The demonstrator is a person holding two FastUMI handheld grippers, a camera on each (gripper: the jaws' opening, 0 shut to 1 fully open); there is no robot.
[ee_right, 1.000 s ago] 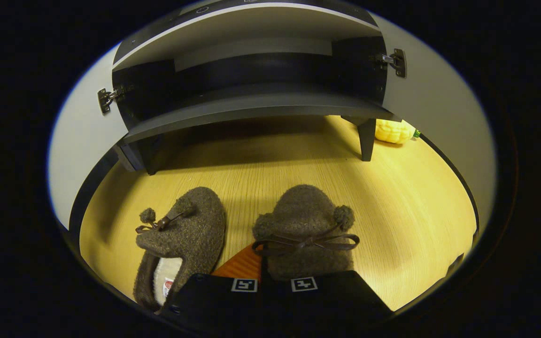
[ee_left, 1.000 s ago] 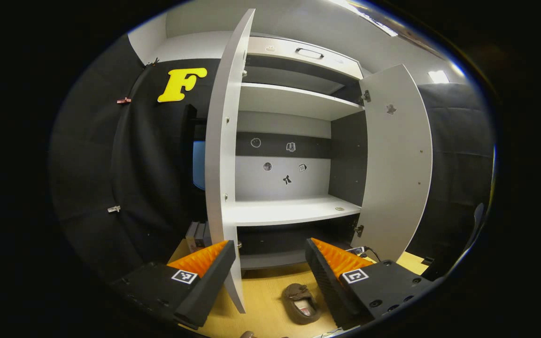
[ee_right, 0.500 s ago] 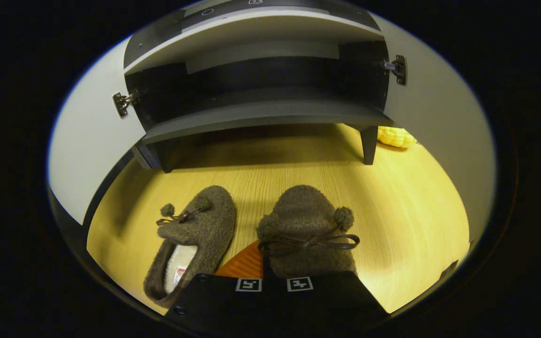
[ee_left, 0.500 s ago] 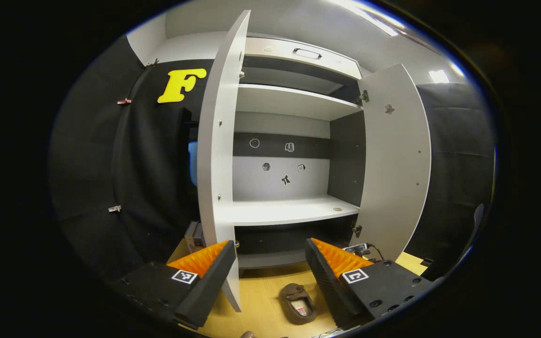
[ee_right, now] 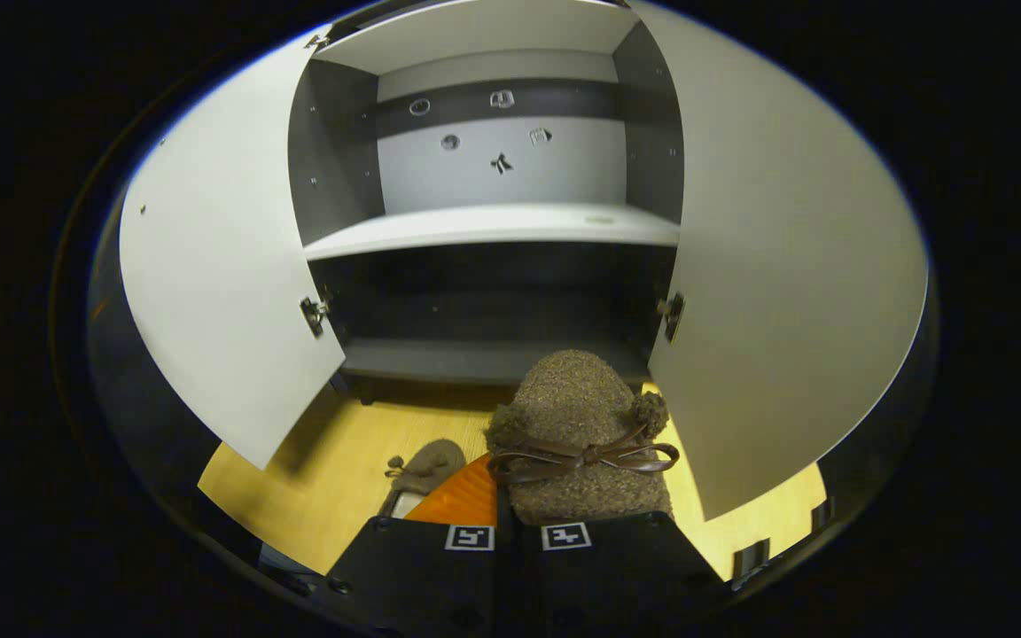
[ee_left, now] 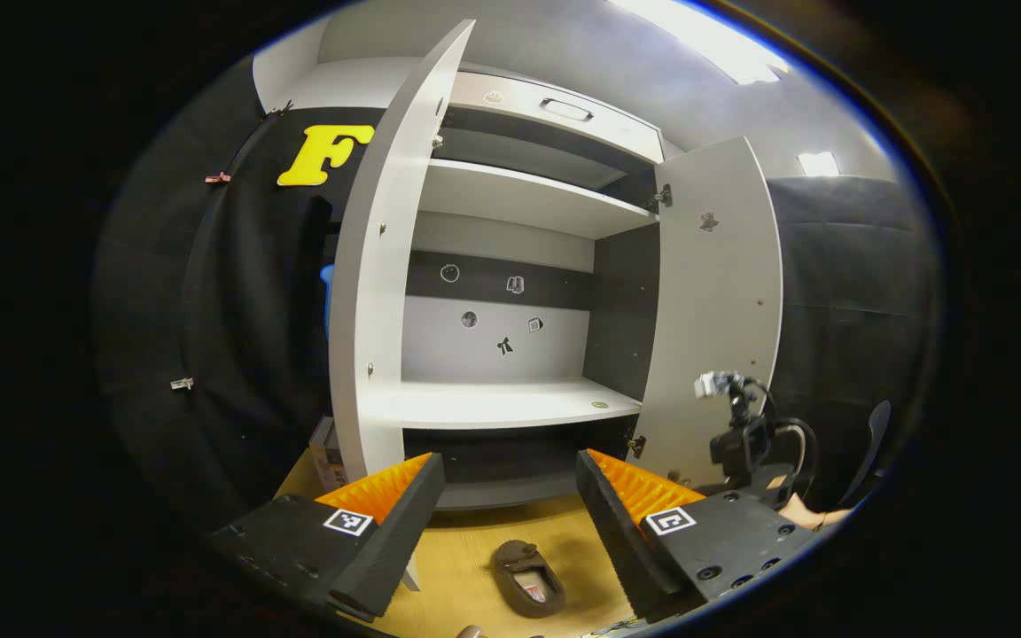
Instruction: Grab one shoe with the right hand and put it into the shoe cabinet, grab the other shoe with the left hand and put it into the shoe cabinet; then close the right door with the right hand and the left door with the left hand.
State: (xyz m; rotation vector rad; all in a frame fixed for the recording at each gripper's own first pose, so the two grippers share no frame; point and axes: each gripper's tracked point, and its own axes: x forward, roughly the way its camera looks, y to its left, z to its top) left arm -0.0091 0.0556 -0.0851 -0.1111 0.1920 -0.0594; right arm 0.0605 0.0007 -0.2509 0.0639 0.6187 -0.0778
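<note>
Left gripper view: left gripper [ee_left: 510, 514] wide open, empty, waiting its turn; second slipper [ee_left: 528, 579] on floor below, before open shoe cabinet [ee_left: 510, 403].

Right gripper view: right gripper [ee_right: 503, 518] clamped on fuzzy slipper [ee_right: 577, 434], toe aimed at lower shelf [ee_right: 440, 359] for placing.

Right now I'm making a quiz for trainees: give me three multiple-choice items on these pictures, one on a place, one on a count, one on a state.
1. Where is the shoe that nobody holds?
A. on the floor
B. on the white shelf
C. on top of the cabinet

2. How many cabinet doors stand open?
A. none
B. one
C. two

3. The left gripper is
A. shut on a shoe
B. open
C. shut on a door

Answers:
1 A: it lies on the wooden floor.
2 C: the left door and the right door both swing outward.
3 B: nothing sits between its spread fingers.
</note>
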